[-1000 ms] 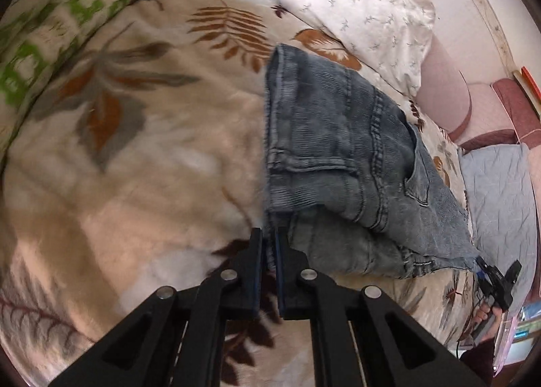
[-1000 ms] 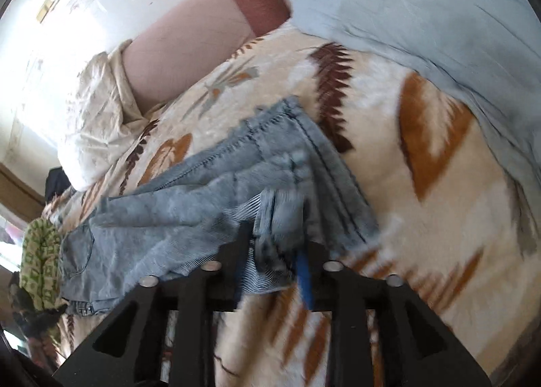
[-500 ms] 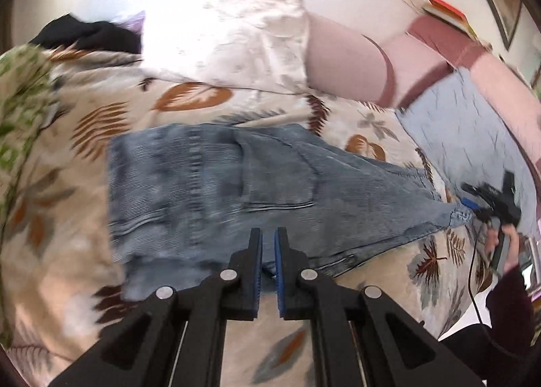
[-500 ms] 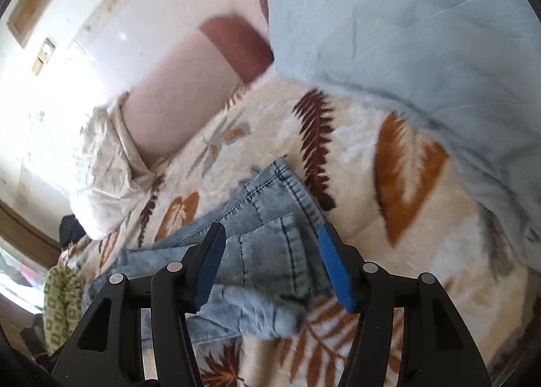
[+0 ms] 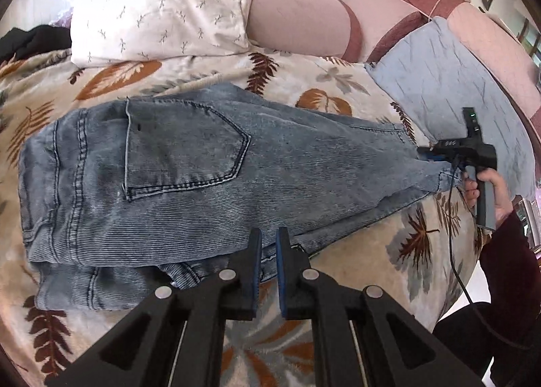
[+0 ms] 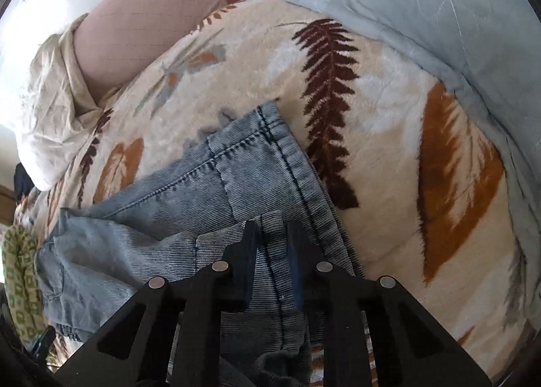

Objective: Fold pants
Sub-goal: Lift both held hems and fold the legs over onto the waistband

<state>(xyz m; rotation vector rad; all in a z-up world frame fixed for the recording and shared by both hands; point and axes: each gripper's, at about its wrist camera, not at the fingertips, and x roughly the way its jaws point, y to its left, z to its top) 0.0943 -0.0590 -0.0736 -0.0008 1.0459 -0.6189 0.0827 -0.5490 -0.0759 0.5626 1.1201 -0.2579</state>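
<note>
Left wrist view: a pair of faded blue jeans [image 5: 209,177] lies flat across a bed covered by a cream blanket [image 5: 355,272] printed with brown and orange leaves. The waistband sits at the left, a back pocket faces up, and the legs run to the right, one stacked on the other. The left claw [image 5: 268,251] hovers at the near long edge of the jeans, its blue-padded fingers almost together with only a thin slit between them; no cloth can be seen in that slit. At the far right, the right claw [image 5: 436,155] meets the hem end of the legs, held by a hand [image 5: 490,190] on its grey handle. A white pillow [image 5: 159,4] lies at the far left and a pale blue quilt [image 5: 449,82] at the far right, with a pink padded headboard [image 5: 304,18] behind them. Bare blanket lies open on the near side of the jeans and along the far side up to the pillow. The bed edge curves away at the near right. Small pale marks on the right claw's body are too small to read.

Right wrist view: the right claw [image 6: 272,245] is pinched onto a raised fold of denim at the leg hem, with cloth filling the gap between its fingers. The stitched hem edge runs from the claw toward the far side, touching the blanket beside a dark brown fern print. A wide stretch of bare blanket lies to the right, bordered by the blue quilt at the far right. The rest of the jeans trails off to the near left.
</note>
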